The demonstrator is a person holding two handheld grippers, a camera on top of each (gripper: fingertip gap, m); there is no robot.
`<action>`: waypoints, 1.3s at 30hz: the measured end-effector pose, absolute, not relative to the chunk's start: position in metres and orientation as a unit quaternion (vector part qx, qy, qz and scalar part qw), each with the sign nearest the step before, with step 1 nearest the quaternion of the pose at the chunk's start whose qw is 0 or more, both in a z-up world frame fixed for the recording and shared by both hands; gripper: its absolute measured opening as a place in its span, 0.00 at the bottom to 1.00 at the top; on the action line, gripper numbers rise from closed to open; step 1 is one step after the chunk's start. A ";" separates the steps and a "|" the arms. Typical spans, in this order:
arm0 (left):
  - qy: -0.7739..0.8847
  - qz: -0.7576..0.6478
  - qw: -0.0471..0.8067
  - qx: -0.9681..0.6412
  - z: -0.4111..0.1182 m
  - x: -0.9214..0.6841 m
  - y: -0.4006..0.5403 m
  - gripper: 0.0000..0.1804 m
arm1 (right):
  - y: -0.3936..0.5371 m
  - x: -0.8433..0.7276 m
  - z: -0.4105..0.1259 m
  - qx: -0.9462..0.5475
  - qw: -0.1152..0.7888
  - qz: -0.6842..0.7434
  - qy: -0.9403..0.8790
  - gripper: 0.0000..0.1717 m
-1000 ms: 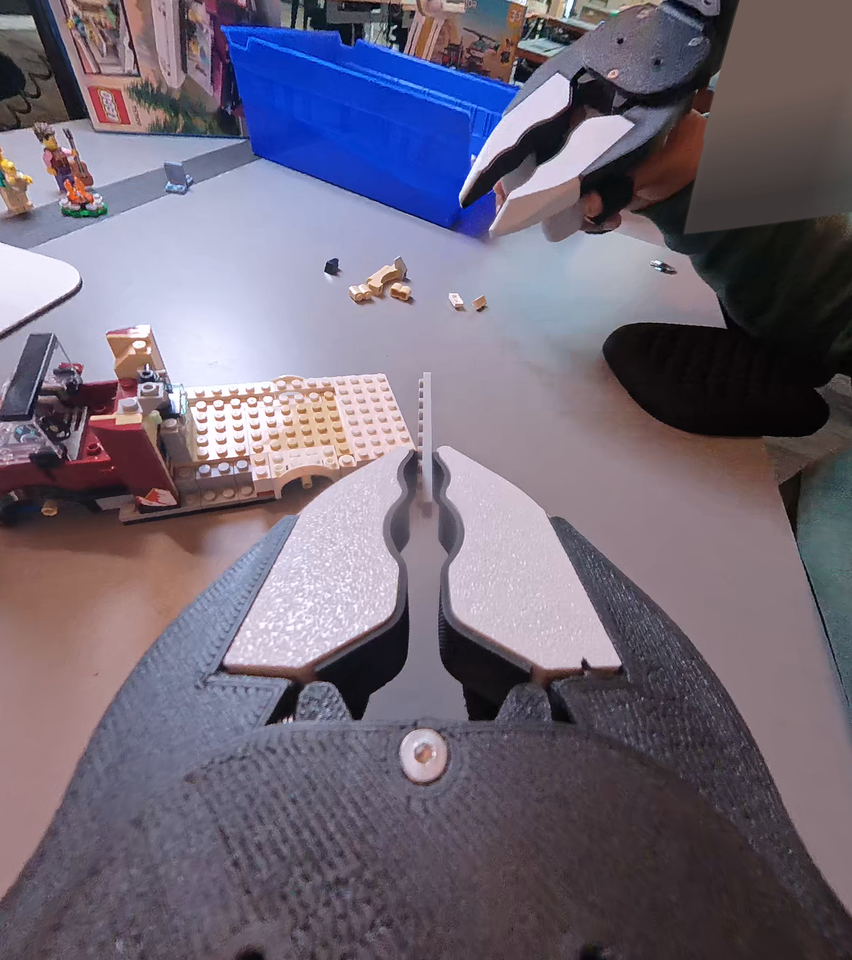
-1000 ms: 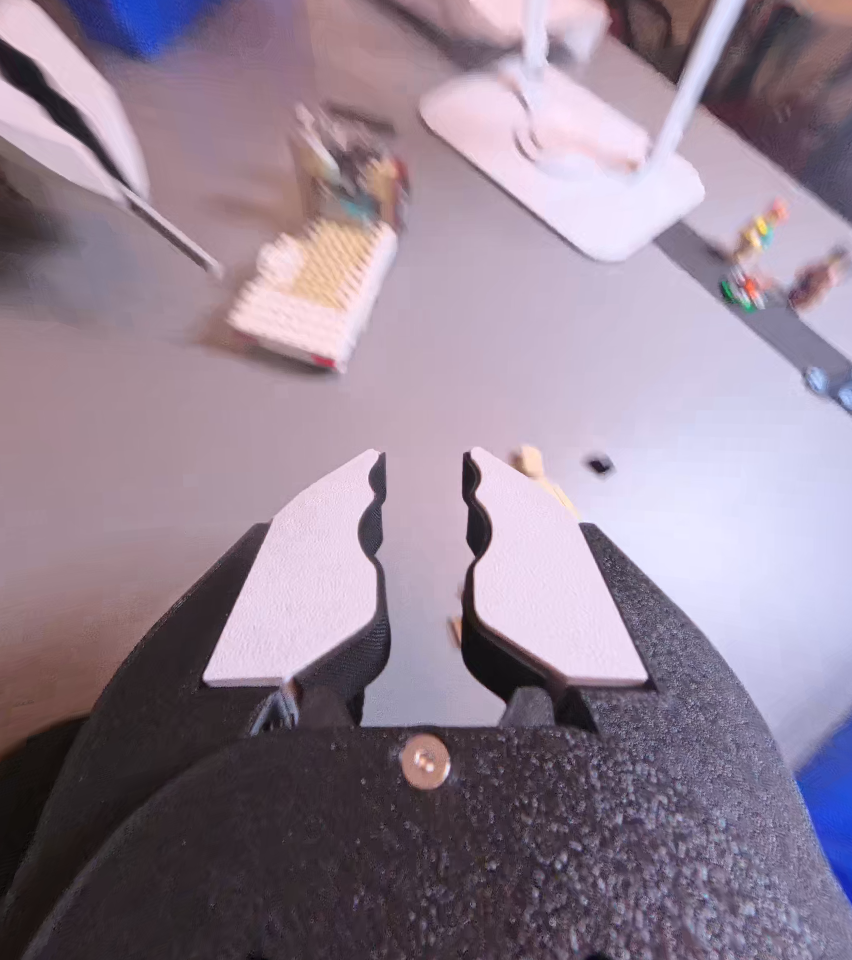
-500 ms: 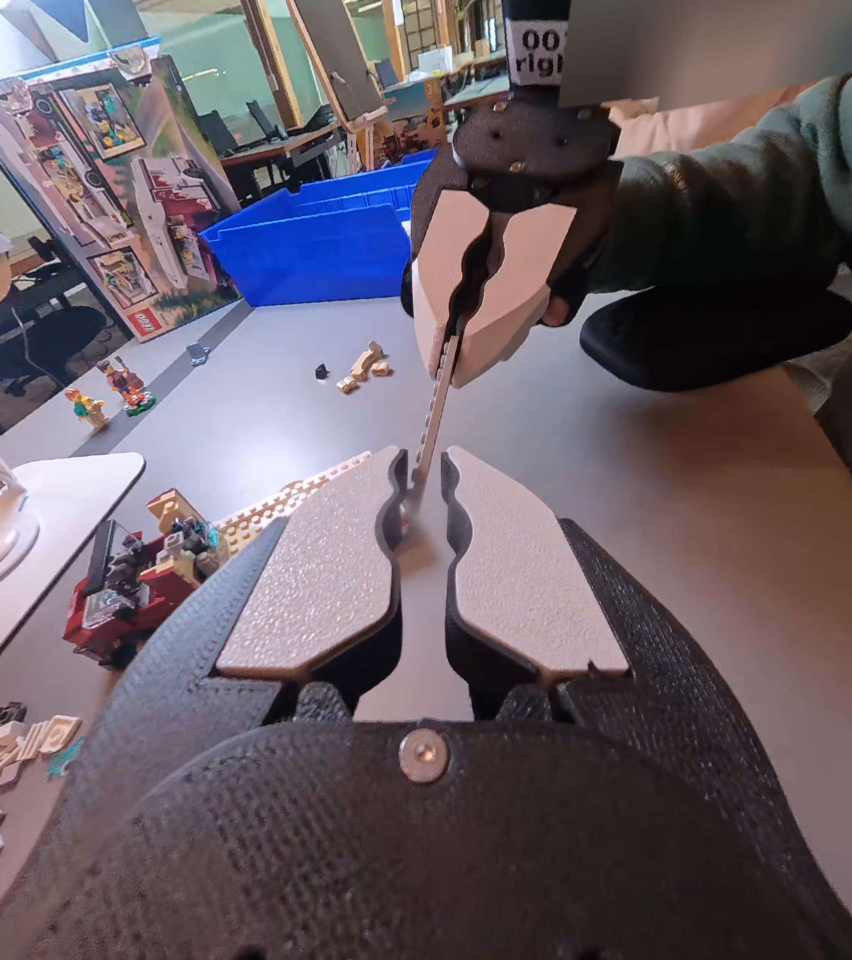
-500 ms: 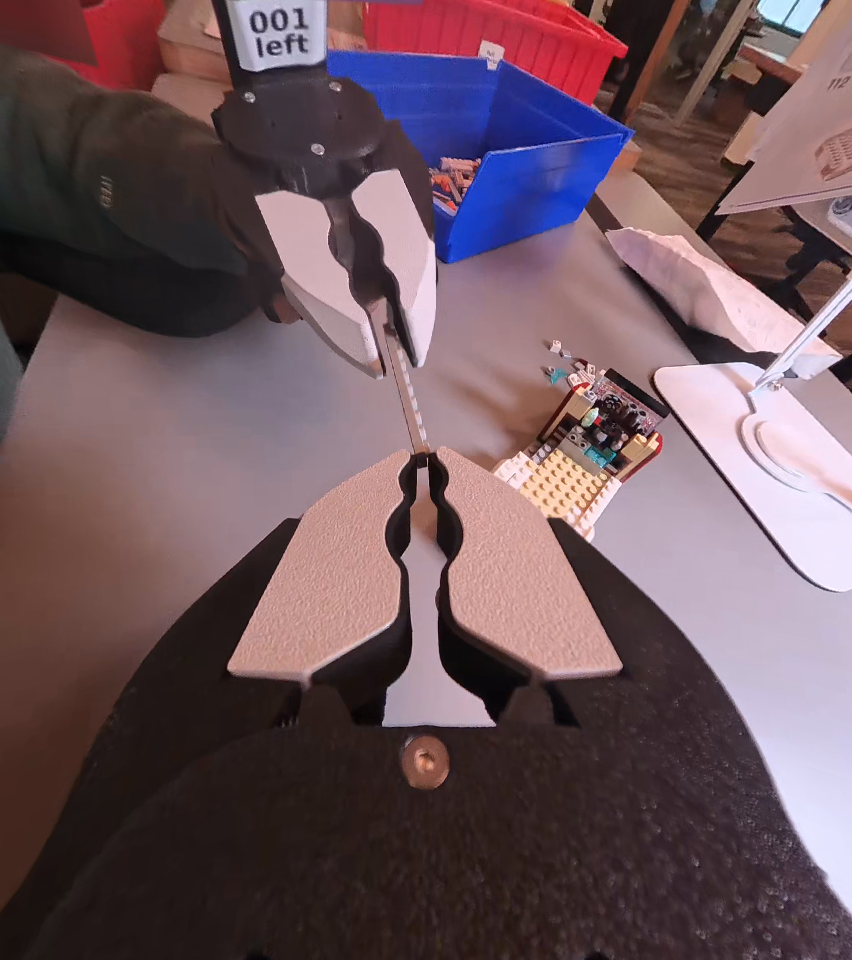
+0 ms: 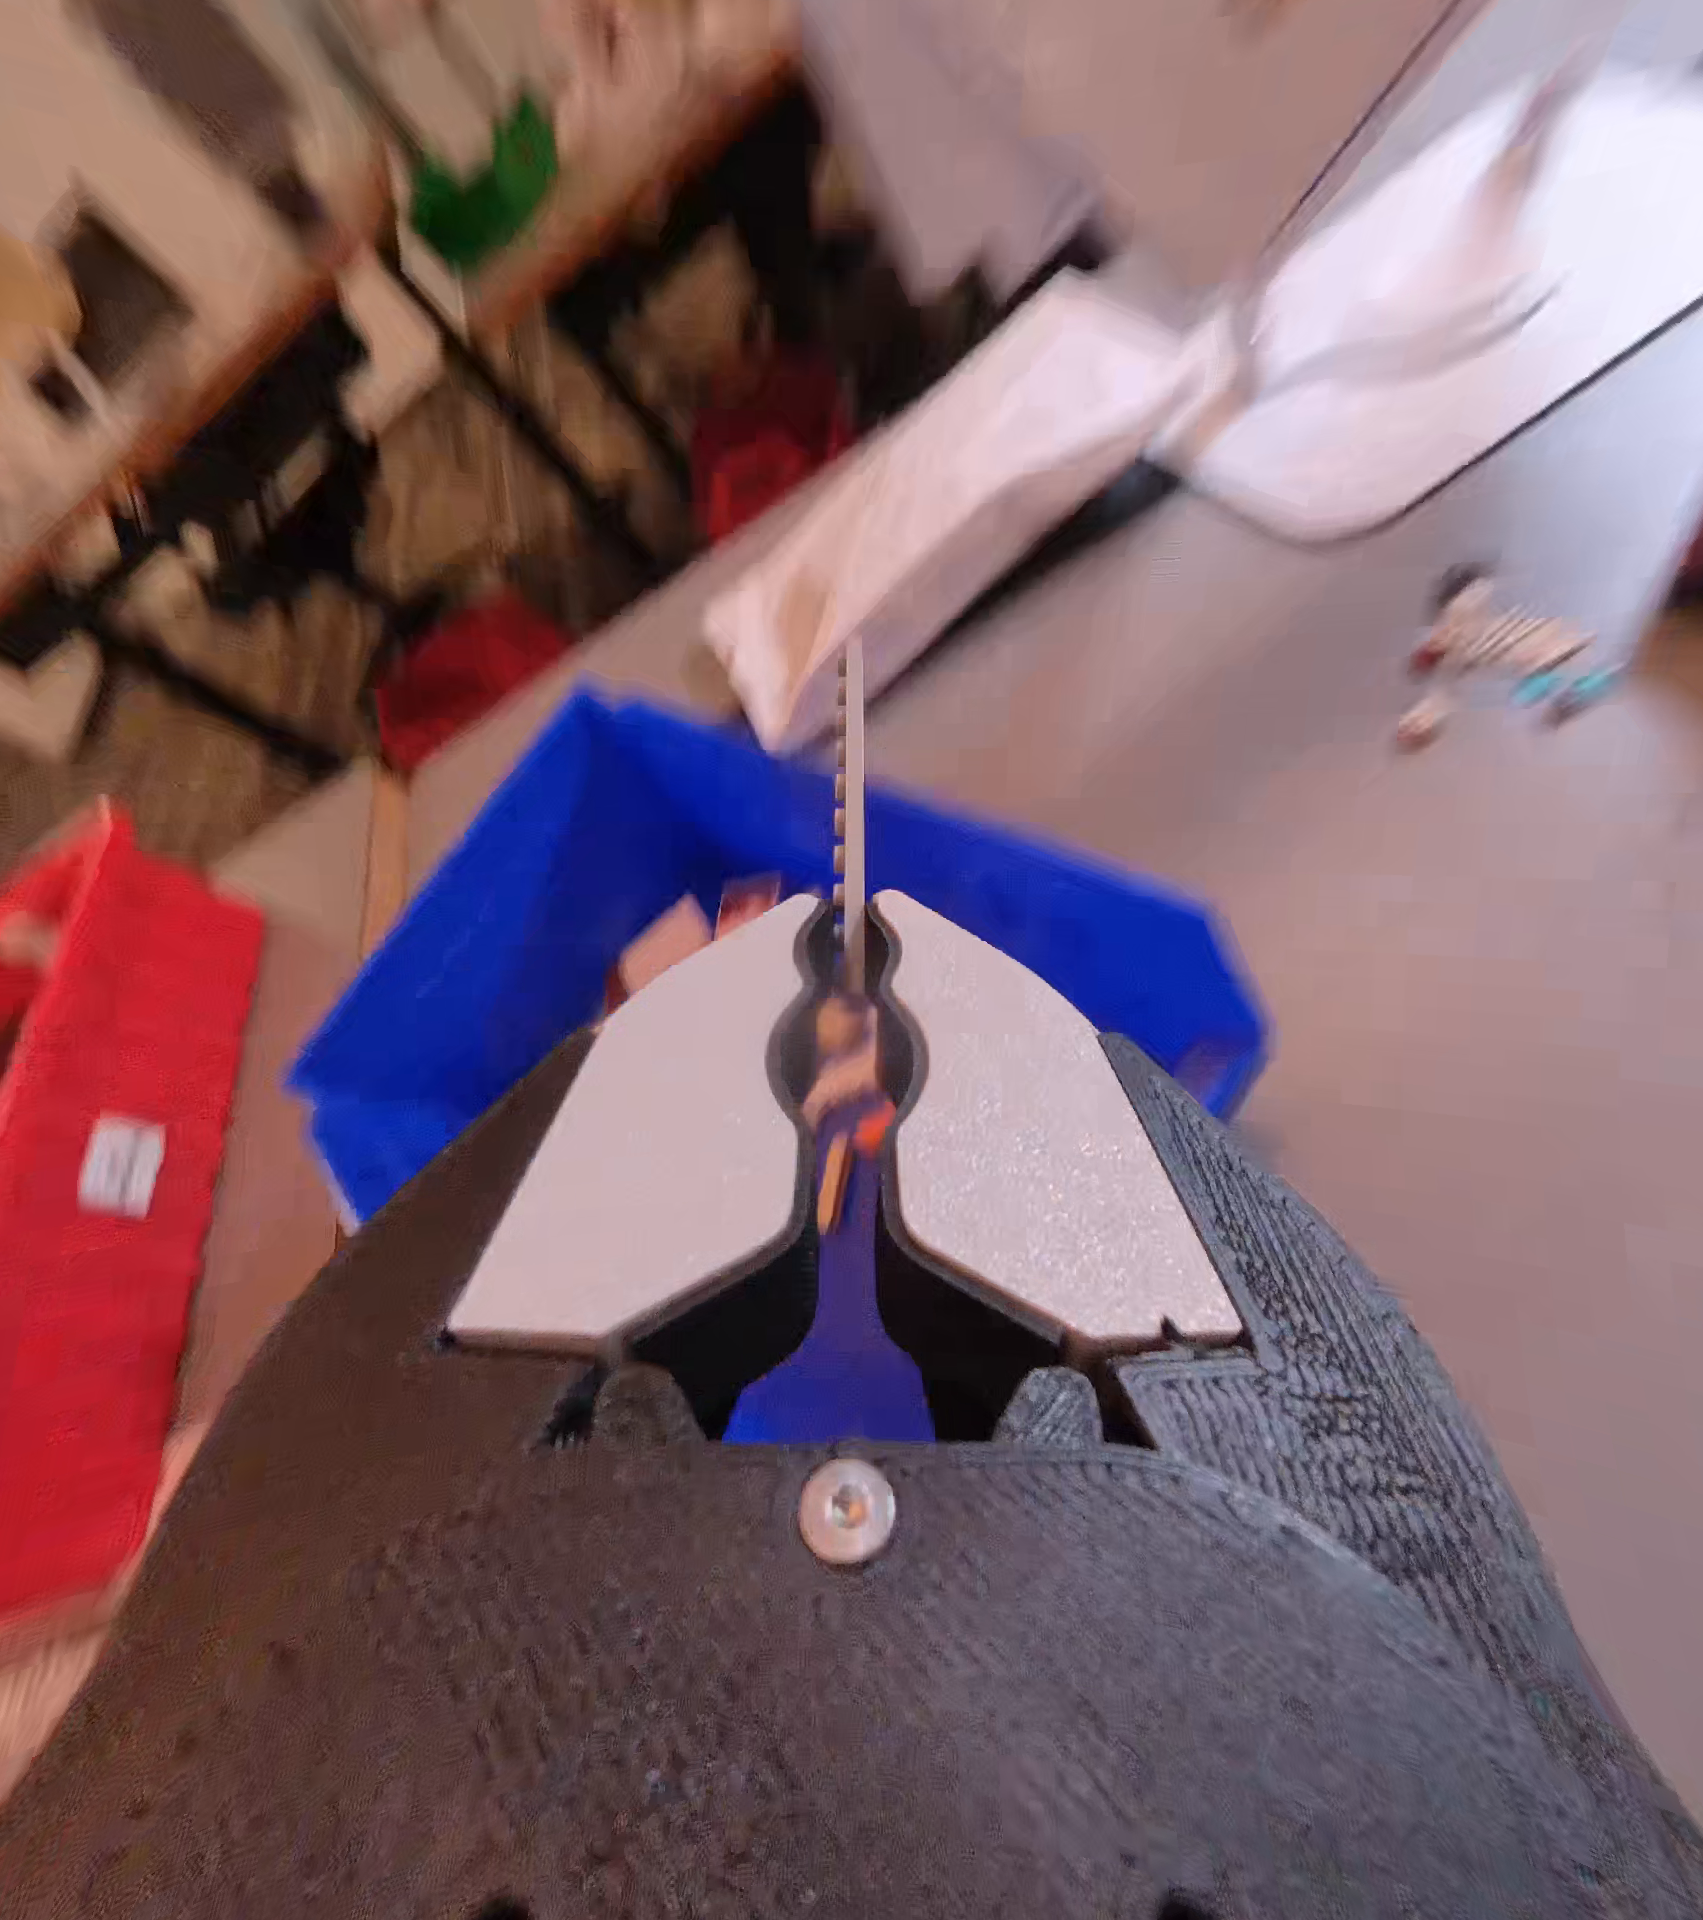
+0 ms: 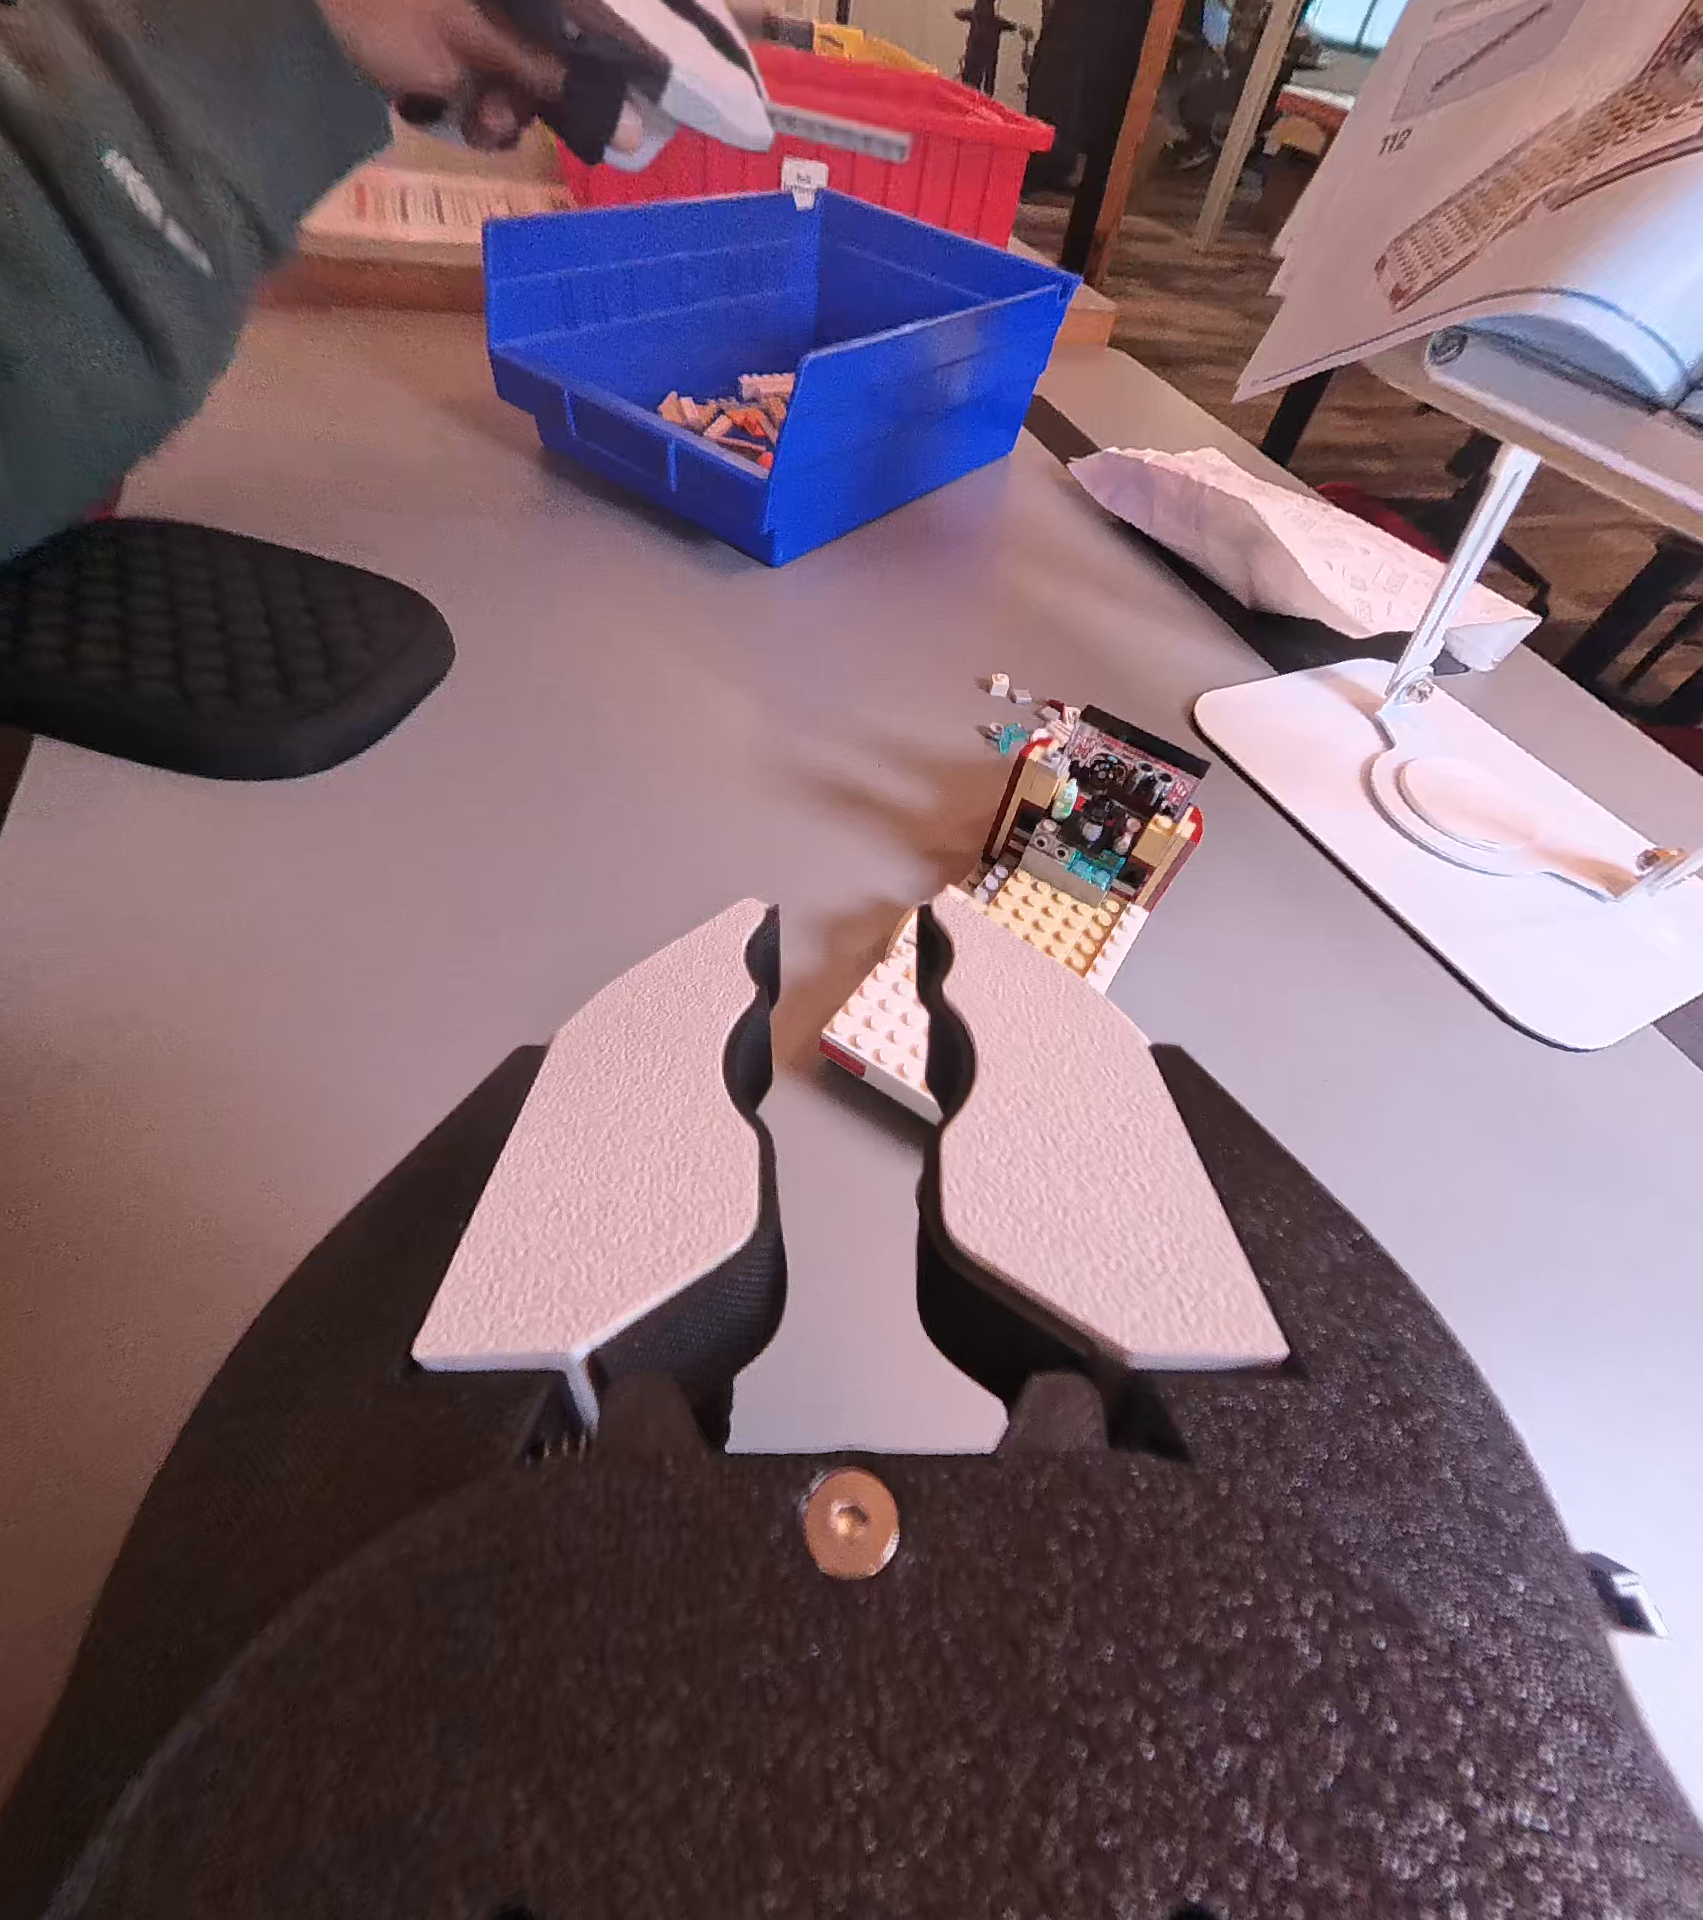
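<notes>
Blue bin (image 6: 888,416) holding loose bricks (image 6: 722,410), left claw (image 5: 852,920) pinching grey plate (image 5: 854,790), right claw (image 6: 852,925) spread.

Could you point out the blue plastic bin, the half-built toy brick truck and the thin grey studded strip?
Blue plastic bin (image 6: 914,410), right wrist view, front wall.
Half-built toy brick truck (image 6: 1060,920), right wrist view, tan deck.
Thin grey studded strip (image 5: 853,790), left wrist view, mid-length.
</notes>
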State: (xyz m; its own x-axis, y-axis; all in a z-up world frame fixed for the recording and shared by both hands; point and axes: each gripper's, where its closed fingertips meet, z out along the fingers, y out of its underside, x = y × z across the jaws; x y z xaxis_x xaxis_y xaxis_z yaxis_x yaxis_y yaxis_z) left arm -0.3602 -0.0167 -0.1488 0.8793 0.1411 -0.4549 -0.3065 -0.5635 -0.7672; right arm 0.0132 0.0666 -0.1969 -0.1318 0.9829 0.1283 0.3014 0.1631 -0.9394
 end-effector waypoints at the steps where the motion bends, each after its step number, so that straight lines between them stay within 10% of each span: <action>1: 0.016 0.243 0.411 -0.879 -0.168 -0.388 -0.028 0.03 | 0.066 0.012 -0.201 -0.507 0.421 0.393 -0.642 0.14; 4: -0.036 0.246 0.306 -0.919 -0.220 -0.436 -0.047 0.04 | 0.060 0.010 -0.215 -0.501 0.417 0.364 -0.665 0.14; 9: -0.068 0.323 0.345 -0.879 -0.216 -0.456 -0.042 0.35 | 0.062 0.008 -0.229 -0.517 0.408 0.343 -0.669 0.14; 17: 0.108 0.167 0.552 -0.810 -0.163 -0.293 0.019 0.27 | 0.086 0.001 -0.258 -0.614 0.357 0.306 -0.634 0.32; 23: 0.274 0.001 0.555 -0.786 -0.201 -0.138 0.040 0.25 | 0.102 -0.012 -0.287 -0.674 0.346 0.205 -0.620 0.48; 39: 0.302 -0.047 0.517 -0.799 -0.267 -0.109 0.038 0.21 | 0.096 0.012 -0.303 -0.702 0.268 0.161 -0.639 0.42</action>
